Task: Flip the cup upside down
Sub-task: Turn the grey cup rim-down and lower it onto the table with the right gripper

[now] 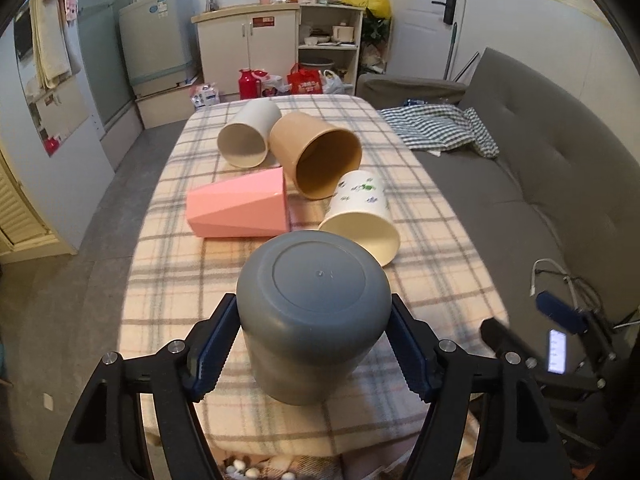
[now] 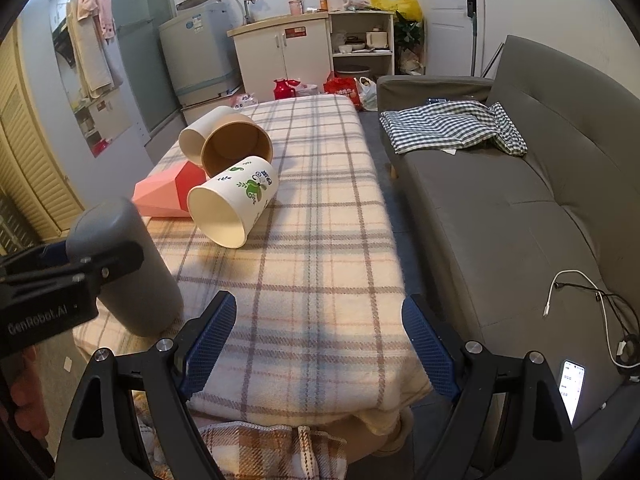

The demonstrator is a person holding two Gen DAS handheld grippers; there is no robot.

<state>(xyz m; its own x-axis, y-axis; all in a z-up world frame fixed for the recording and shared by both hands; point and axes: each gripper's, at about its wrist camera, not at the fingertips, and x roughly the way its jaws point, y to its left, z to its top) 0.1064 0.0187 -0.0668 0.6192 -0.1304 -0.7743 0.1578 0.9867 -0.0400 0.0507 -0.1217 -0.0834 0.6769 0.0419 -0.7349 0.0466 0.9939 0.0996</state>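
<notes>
The left hand-held gripper (image 1: 314,344) holds the grey cup (image 1: 312,320) by its sides, one blue pad on each side. The cup's flat bottom faces up and a little away, so it is nearly upside down. Its rim is at the near edge of the desk (image 1: 420,280); it looks to be on the cloth or just above it, I cannot tell which. The flip seems almost done. Next, I think the cup must sit flat on its rim, and then the pads can let go gently so it does not tip.

The right hand-held gripper (image 2: 320,340) is wide apart and holds nothing. It hangs over the near edge of the desk, just right of the grey cup.

Past the grey cup, four more cups lie on their sides. The flower cup (image 1: 360,216) is closest, then the pink cup (image 1: 240,208). Behind those are the brown cup (image 1: 320,156) and the white cup (image 1: 248,136). The three with open mouths showing are empty. The pink cup's mouth faces away, so I cannot see inside.
</notes>
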